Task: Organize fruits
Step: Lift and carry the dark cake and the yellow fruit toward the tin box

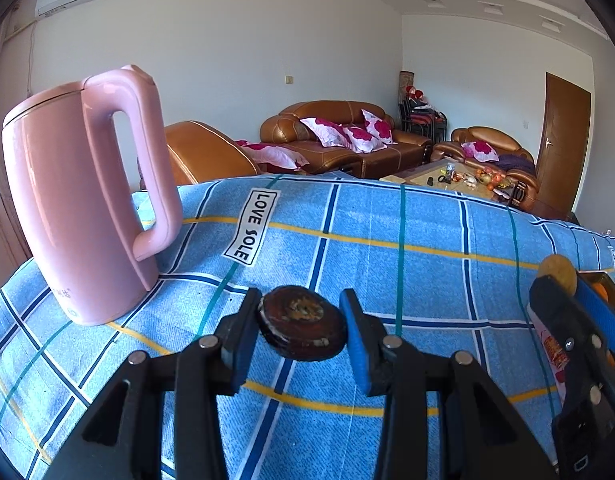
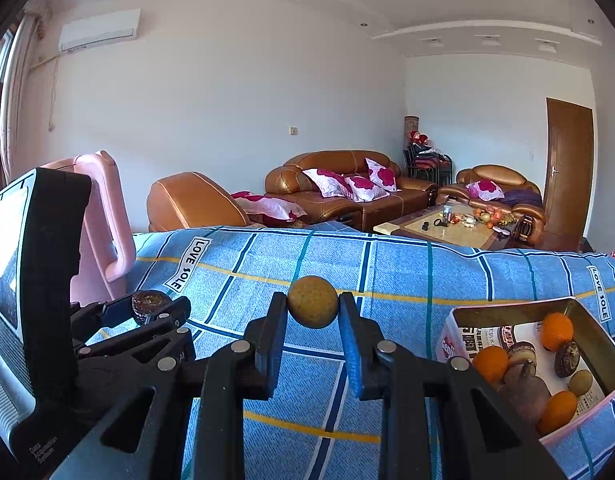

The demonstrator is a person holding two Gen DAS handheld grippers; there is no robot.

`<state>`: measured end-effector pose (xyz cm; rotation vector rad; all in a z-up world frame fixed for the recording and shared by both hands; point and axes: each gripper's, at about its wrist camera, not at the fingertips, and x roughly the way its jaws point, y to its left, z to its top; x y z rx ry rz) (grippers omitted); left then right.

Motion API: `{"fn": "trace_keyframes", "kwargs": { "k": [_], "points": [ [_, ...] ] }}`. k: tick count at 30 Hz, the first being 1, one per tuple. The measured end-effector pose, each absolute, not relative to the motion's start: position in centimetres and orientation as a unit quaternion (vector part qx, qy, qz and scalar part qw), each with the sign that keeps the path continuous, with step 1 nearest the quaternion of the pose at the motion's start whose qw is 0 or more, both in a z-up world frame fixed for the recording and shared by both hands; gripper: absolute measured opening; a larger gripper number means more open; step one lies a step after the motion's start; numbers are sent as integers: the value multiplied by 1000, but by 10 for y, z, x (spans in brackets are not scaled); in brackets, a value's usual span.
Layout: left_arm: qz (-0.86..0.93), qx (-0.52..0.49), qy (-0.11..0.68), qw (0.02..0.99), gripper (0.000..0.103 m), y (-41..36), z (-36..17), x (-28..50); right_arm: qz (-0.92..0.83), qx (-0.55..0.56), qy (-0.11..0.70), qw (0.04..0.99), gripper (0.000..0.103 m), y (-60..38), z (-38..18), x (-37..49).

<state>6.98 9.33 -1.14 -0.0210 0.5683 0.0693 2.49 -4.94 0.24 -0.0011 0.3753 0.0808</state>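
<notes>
My left gripper is shut on a dark brown round fruit, held above the blue checked cloth. My right gripper is shut on a small tan round fruit. In the left wrist view the right gripper shows at the right edge with the tan fruit. In the right wrist view the left gripper appears at the left with the dark fruit. A cardboard box at the right holds several oranges, dark brown fruits and a tan one.
A pink electric kettle stands on the cloth at the left. Brown leather sofas with flowered cushions and a low coffee table lie beyond the table's far edge. A brown door is at the right wall.
</notes>
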Motion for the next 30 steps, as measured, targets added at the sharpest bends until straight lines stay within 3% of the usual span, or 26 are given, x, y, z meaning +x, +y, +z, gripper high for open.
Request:
{"fn": "trace_keyframes", "kwargs": {
  "k": [30],
  "points": [
    [34,-1,238,971,42,72,-4,18,19,-4,180,983,28,-69,4,-18]
  ]
}}
